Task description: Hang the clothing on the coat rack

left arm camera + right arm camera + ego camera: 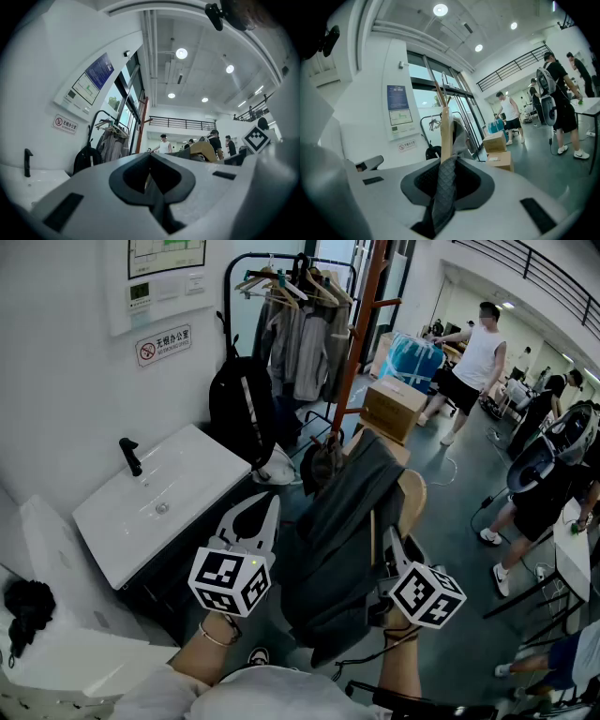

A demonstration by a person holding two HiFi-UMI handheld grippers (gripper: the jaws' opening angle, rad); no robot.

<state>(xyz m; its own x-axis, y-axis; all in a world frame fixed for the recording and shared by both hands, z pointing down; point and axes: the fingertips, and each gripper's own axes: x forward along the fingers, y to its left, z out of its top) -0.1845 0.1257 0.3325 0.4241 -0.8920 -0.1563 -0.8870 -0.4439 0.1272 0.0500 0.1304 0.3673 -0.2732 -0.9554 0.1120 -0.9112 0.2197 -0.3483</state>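
Off the right edge of the white rectangular washbasin counter point(108, 521), the left gripper point(270, 504) is raised, its jaws pressed together on nothing. Just beside it, in the air between the two grippers, is the dark grey quilted fabric garment point(342, 521). It is draped limp and creased over a pale wooden hanger point(446, 133). The right gripper point(444, 161) is clamped on that cloth and hanger. Beyond stands the tall orange-brown pole coat rack point(361, 324), and the garment is on none of its pegs. The pick-up looks done; carrying it over and hooking it on is left.
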